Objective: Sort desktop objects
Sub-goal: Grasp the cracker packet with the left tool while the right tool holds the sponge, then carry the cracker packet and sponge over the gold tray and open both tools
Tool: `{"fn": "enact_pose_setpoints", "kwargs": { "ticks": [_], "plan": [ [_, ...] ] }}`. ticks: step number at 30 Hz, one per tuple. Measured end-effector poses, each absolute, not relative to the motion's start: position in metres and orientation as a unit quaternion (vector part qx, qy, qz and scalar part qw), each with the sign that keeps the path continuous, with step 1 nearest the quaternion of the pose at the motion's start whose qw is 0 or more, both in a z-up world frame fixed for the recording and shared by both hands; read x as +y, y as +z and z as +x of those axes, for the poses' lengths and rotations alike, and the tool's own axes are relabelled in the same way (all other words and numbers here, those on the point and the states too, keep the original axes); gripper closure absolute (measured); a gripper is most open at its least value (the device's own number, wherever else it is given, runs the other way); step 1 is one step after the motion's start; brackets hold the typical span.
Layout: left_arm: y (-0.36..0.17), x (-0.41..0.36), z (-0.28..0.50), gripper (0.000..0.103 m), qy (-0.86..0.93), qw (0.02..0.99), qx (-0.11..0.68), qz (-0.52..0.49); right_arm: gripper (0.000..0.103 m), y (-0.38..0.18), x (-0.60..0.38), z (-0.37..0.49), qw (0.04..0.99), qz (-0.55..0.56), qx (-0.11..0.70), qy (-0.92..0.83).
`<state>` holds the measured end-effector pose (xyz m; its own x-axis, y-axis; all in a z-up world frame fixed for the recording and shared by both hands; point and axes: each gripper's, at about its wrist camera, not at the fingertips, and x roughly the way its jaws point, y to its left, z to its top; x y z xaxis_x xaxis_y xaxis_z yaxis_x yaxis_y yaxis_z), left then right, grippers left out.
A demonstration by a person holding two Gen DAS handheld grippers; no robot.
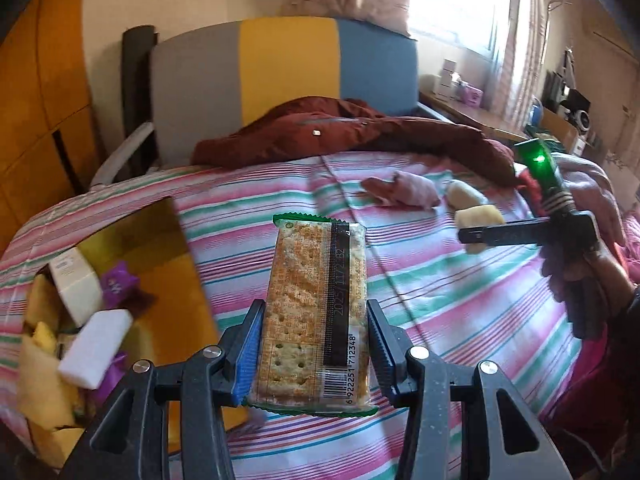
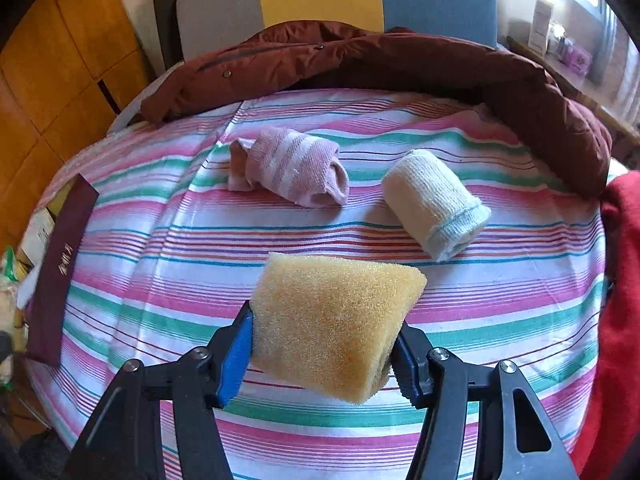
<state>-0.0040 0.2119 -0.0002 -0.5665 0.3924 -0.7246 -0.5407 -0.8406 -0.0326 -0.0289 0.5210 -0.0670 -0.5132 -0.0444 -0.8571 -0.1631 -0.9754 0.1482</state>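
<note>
Cracker packet: clear wrap, green crimped ends, its near end hidden by the left gripper, whose fingers clamp it above the striped bed. Open box at left, contents blurred. Right gripper fingers squeeze a yellow sponge; 2 rolled socks, pink and white, lie beyond.

The striped bed carries two rolled socks, a jacket, apparently a box.

A: What's behind the bed?
B: A grey, yellow and blue headboard, wooden panels to its left.
A: Light?
B: Bright curtained window, upper right.
</note>
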Motion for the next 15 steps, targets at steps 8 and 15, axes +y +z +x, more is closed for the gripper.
{"fn": "enact_pose_setpoints", "kwargs": {
  "ticks": [8,15],
  "plan": [
    [-0.001,0.178,-0.013,0.054,0.890,0.230,0.071,-0.387,0.042,-0.056,0.488,-0.032,0.002,-0.487,0.107,0.867],
    [-0.004,0.151,-0.016,0.054,0.893,0.214,0.045,-0.394,0.042,-0.028,0.435,-0.030,-0.044,-0.473,0.081,0.876]
  ]
}}
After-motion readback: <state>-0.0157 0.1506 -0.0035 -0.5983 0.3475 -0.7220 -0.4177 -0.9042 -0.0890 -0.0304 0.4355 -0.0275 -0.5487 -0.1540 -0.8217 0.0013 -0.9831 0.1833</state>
